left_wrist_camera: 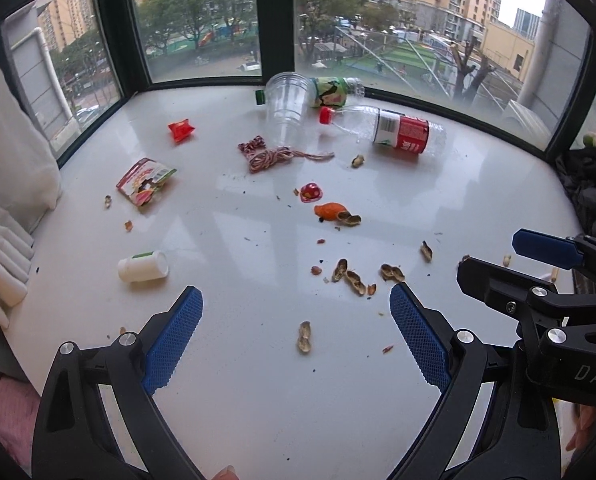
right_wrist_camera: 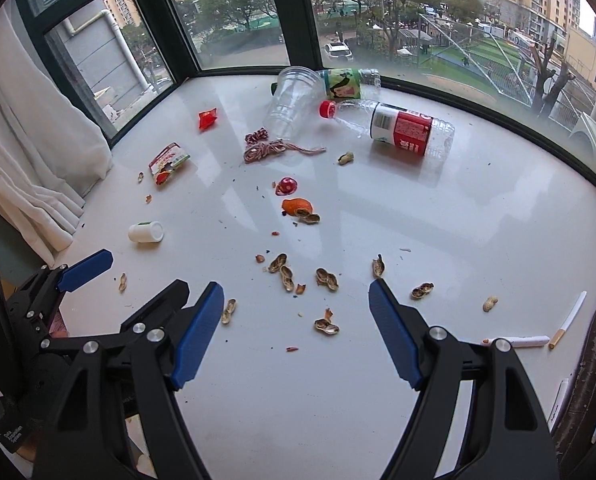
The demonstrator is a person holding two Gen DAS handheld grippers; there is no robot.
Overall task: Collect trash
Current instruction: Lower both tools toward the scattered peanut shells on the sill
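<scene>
Trash is scattered across the white sill of a bay window, none of it gathered yet. Largest, near the glass: a red-labelled bottle, a green-labelled bottle and a clear cup, all lying on their sides, seemingly dropped rather than set down. Mid-sill are found a tangle of string, a snack wrapper and a white capped vial. Smallest: peanut shells, nearest both tools, and cigarettes at the right edge. The left gripper and right gripper are held released and empty above the shells, angled downward, judged a survey before the first pick.
</scene>
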